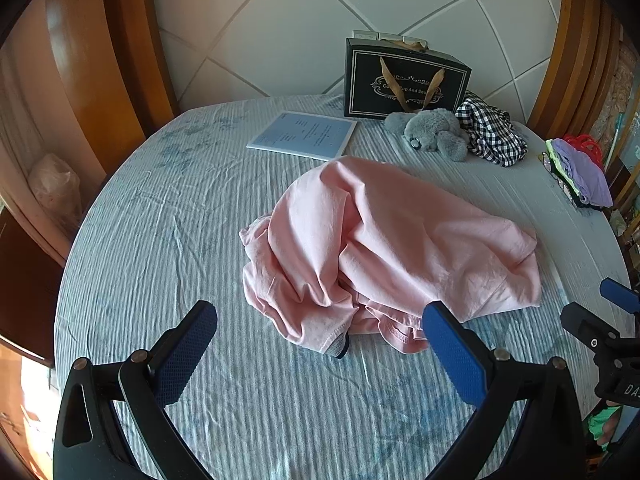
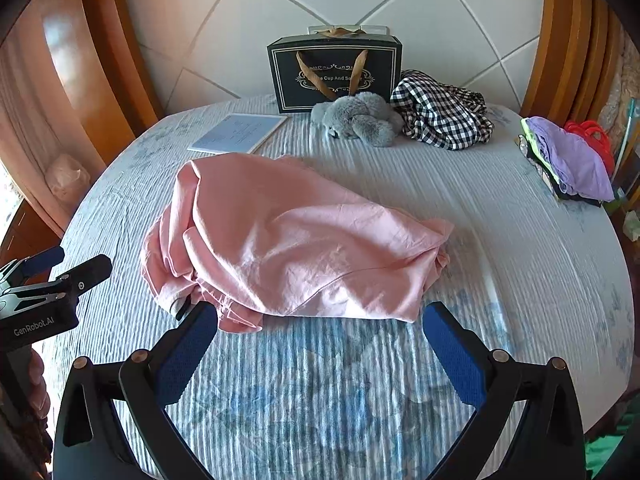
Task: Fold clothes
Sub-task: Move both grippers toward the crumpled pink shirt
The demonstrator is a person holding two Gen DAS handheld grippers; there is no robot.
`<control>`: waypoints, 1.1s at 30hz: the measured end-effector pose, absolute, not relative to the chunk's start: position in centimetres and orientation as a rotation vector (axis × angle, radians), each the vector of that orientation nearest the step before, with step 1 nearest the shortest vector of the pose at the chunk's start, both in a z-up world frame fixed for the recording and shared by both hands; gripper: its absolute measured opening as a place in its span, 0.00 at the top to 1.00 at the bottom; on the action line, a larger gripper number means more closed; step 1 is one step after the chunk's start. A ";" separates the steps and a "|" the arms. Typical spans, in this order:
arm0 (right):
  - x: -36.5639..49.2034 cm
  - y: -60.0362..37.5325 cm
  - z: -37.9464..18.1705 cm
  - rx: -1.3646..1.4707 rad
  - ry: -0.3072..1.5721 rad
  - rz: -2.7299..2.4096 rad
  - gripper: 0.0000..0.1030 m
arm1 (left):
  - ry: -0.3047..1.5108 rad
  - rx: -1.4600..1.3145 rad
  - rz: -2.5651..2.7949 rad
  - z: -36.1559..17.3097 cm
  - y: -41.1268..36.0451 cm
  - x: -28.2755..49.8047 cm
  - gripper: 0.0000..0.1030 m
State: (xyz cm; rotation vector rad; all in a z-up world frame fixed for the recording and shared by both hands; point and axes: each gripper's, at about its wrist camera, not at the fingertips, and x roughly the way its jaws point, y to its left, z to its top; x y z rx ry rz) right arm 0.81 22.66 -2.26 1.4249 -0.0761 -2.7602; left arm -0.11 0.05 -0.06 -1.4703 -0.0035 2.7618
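Observation:
A crumpled pink garment [image 1: 384, 248] lies in a heap in the middle of the bed; it also shows in the right wrist view [image 2: 296, 240]. My left gripper [image 1: 320, 320] is open and empty, its blue-padded fingers just short of the garment's near edge. My right gripper [image 2: 320, 316] is open and empty, also just short of the near hem. The right gripper shows at the right edge of the left wrist view [image 1: 600, 312]. The left gripper shows at the left edge of the right wrist view [image 2: 64, 272].
The bed has a blue-white striped sheet [image 1: 160, 240]. At the back stand a black gift bag [image 1: 404, 80], a blue booklet [image 1: 304, 134], a grey plush toy [image 1: 436, 134] and a checked cloth [image 1: 492, 132]. Folded clothes [image 2: 568, 160] are stacked at the right edge.

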 end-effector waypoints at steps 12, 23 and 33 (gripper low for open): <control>0.1 22.4 -1.8 1.462 -0.041 -2.744 0.00 | -0.019 -1.445 2.786 0.2 0.5 -0.3 0.00; 0.4 22.9 -2.6 1.403 -0.041 -2.764 0.00 | -0.055 -1.462 2.788 0.0 0.1 -0.7 0.00; 0.4 23.0 -2.5 1.398 -0.049 -2.772 0.00 | -0.100 -1.501 2.775 -0.2 -0.2 -1.1 0.00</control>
